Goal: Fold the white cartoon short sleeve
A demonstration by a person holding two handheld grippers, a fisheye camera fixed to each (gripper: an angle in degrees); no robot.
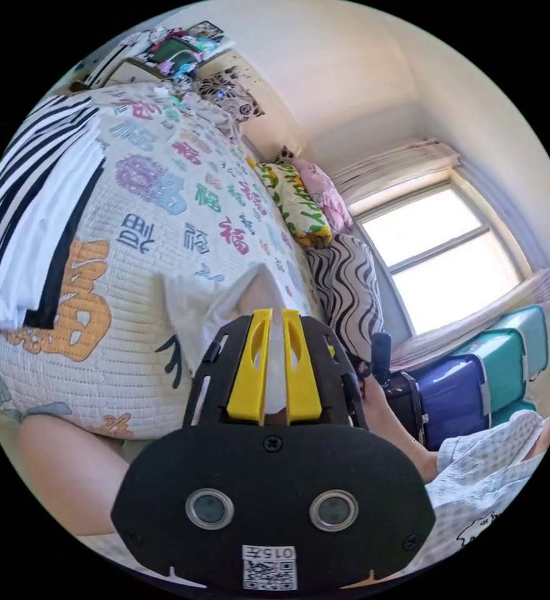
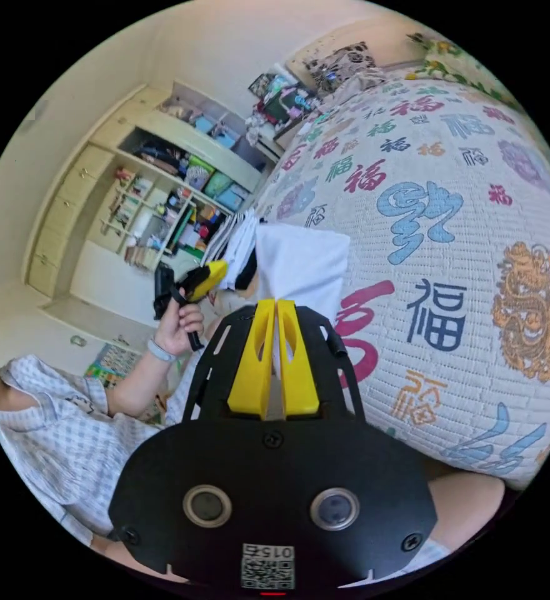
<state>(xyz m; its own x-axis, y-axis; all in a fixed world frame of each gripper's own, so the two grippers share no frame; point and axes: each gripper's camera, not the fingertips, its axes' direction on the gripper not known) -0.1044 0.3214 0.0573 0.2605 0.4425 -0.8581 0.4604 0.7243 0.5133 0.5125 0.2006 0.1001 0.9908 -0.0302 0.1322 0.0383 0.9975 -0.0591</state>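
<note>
The white short sleeve (image 1: 203, 300) hangs bunched over the near edge of the printed quilt (image 1: 181, 206). My left gripper (image 1: 275, 319) is shut on a fold of it, with white cloth pinched between the yellow jaws. In the right gripper view the same shirt (image 2: 303, 259) rises as a folded white panel above the quilt (image 2: 450, 206). My right gripper (image 2: 277, 309) is shut on its lower edge. The left gripper (image 2: 215, 274) also appears there, held in a hand (image 2: 178, 325) at the shirt's other side.
A stack of folded black-and-white striped clothes (image 1: 31, 212) lies on the bed beside the shirt, also seen as a stack (image 2: 234, 240). Pillows (image 1: 300, 200) and a window (image 1: 444, 256) stand beyond the bed. Suitcases (image 1: 475, 375) and open shelves (image 2: 175, 200) line the room.
</note>
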